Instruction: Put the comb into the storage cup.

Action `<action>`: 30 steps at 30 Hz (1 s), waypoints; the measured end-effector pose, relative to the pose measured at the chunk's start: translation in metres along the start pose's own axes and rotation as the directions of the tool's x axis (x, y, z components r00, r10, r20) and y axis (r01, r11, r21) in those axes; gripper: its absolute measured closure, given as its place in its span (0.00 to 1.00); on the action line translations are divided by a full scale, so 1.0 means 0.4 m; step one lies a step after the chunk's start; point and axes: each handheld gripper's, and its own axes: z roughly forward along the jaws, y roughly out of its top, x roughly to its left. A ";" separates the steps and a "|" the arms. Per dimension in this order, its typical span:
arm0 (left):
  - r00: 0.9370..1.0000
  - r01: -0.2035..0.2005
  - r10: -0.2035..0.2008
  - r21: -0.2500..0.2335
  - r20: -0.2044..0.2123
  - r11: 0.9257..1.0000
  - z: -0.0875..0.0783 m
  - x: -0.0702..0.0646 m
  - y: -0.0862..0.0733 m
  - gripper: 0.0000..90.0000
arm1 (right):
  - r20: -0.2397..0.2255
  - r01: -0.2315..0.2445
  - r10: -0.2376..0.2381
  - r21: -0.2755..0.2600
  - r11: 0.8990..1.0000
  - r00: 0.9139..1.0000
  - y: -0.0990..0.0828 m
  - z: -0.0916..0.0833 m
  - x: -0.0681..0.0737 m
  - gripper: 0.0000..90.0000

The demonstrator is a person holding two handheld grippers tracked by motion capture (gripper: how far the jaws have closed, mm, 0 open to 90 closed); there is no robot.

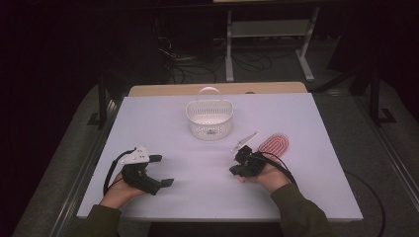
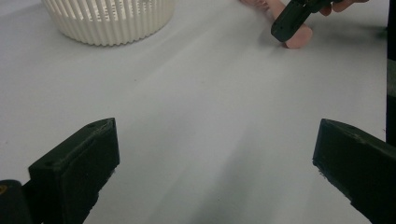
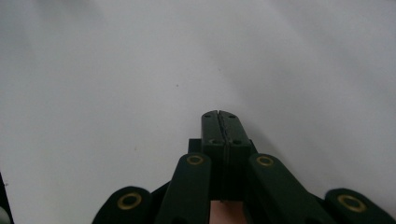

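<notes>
Your left gripper (image 1: 165,170): it sits nearest you at the left of the white table (image 1: 163,123), jaws spread wide with nothing between them; in the left gripper view bare tabletop lies between the two black jaws.
Your left hand (image 1: 121,190): it rests low on the table, wrist toward you, with the gripper turned toward the table's middle.
Your right gripper (image 3: 219,122): the jaws are pressed together, pad against pad, and empty; the right gripper view shows them closed over bare table.
Your right hand (image 1: 269,175): it lies on the table at the right, and the gripper's body seems turned inward and down toward the surface.
Pink flat ribbed oval pad (image 1: 275,144): it lies flat on the table just beside and behind your right gripper. From above you cannot tell whether the two touch. In the left gripper view, a black part of the far gripper crosses in front of a pink edge (image 2: 299,37).
White slatted plastic basket with a hoop handle (image 1: 209,118): it stands upright past the middle of the table, well apart from both grippers. Something small may lie in the bottom, too faint to name.
Progress: judging by this, nothing is gripped yet and the pad is outside the basket. Grasp, lift and placing all look left to do.
</notes>
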 end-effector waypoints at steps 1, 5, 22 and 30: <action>1.000 0.000 0.000 0.000 0.000 1.000 0.000 0.000 0.000 0.01 | 0.000 0.000 0.000 0.000 1.000 1.000 0.000 0.000 0.000 0.99; 1.000 -0.002 0.002 0.001 0.000 1.000 0.000 0.000 0.000 0.01 | -0.002 -0.002 0.002 0.000 1.000 1.000 0.000 0.000 0.000 0.99; 1.000 -0.008 0.008 0.009 -0.007 1.000 0.001 0.000 -0.001 0.01 | -0.012 0.004 -0.003 0.016 1.000 1.000 -0.014 -0.010 0.005 0.99; 1.000 -0.007 0.007 0.009 -0.007 1.000 0.000 0.000 -0.001 0.01 | -0.015 0.004 -0.004 0.028 1.000 1.000 -0.028 -0.020 0.007 0.99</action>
